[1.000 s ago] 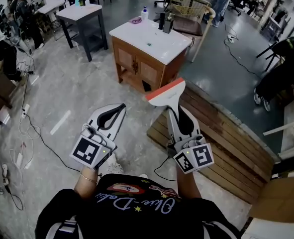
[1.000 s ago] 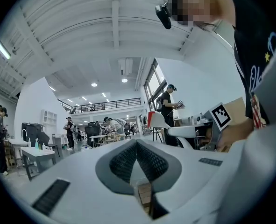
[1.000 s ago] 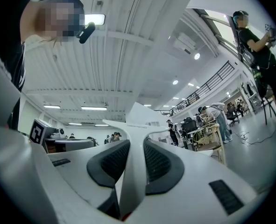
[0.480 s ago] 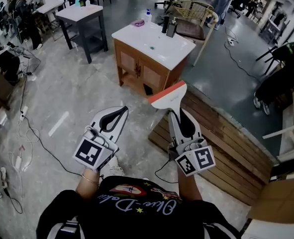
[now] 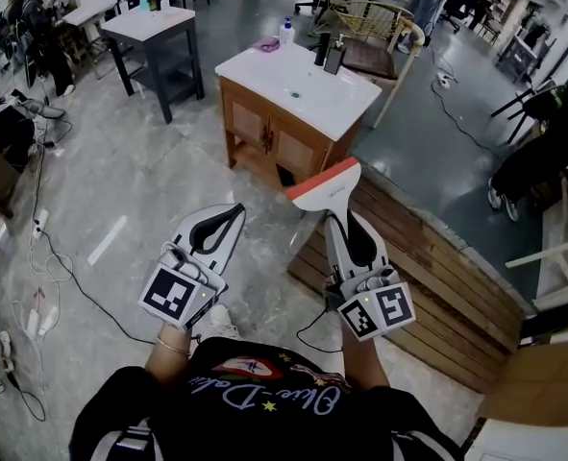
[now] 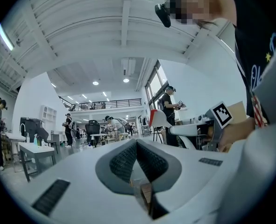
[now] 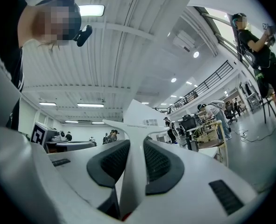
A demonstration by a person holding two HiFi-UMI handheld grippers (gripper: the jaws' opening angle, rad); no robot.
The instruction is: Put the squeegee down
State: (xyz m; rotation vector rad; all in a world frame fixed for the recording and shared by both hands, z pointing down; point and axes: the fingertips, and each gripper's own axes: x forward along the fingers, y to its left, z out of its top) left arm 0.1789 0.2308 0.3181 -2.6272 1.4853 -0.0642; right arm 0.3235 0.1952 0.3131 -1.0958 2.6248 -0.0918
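The right gripper (image 5: 345, 221), lower centre of the frame, pinches the handle of a white squeegee (image 5: 322, 184) with an orange blade edge, held in the air just below a white-topped cabinet (image 5: 264, 75). The left gripper (image 5: 228, 219), at its left, appears to have its jaws pressed together, with nothing between them.

- squeegee (image 5: 322, 185): white body, orange-red blade edge.
- left gripper (image 5: 232, 211), right gripper (image 5: 345, 221): white shells, black ribbed pads.
- marker cubes (image 5: 176, 294): black-and-white square pattern.
- cabinet (image 5: 274, 137), upper centre: brown wood, white top.
- slatted platform (image 5: 437, 267), right: brown planks.
- floor (image 5: 120, 190), left: pale grey, marbled.
- shirt (image 5: 264, 406), bottom: black, white lettering, yellow stars.
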